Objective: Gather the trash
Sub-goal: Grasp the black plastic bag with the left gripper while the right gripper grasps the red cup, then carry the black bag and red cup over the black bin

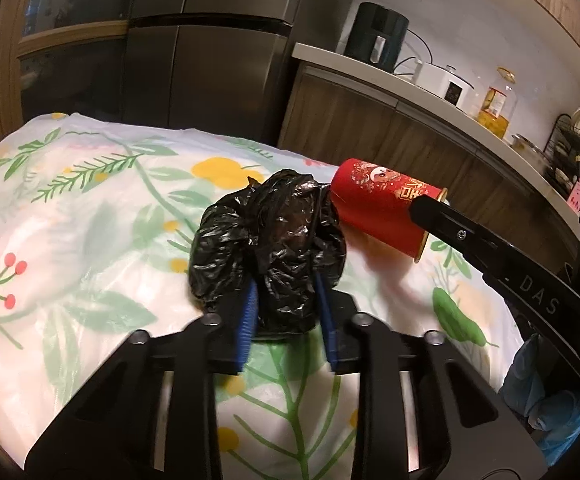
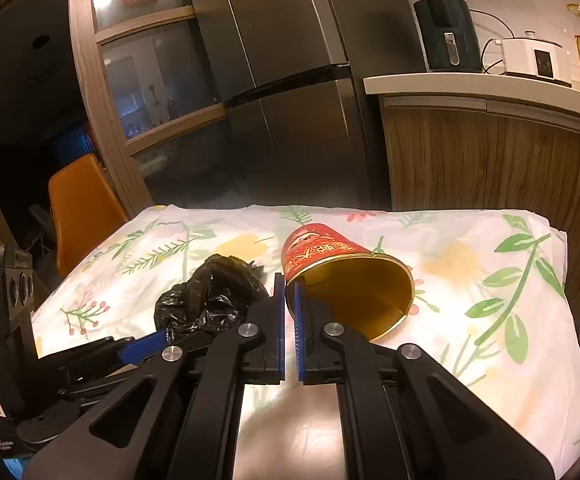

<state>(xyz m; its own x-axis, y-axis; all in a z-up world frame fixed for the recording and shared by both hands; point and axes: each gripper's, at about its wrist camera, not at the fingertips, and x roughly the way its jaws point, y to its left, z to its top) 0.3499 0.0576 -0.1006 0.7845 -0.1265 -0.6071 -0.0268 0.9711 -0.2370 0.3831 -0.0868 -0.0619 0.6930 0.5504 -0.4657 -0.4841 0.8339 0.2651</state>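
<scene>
Crinkled black bag [image 1: 274, 240], tapered cup [image 1: 385, 208]

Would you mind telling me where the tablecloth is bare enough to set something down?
Free: the tablecloth right of the red cup, and the far-left stretch beyond the black bag. Crowded: the middle, where bag, cup, left gripper and right gripper meet.

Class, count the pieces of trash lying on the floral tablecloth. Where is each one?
2. A crumpled black bag between the left gripper's pads; a red paper cup on its side beside it, its rim pinched by the right gripper.
</scene>
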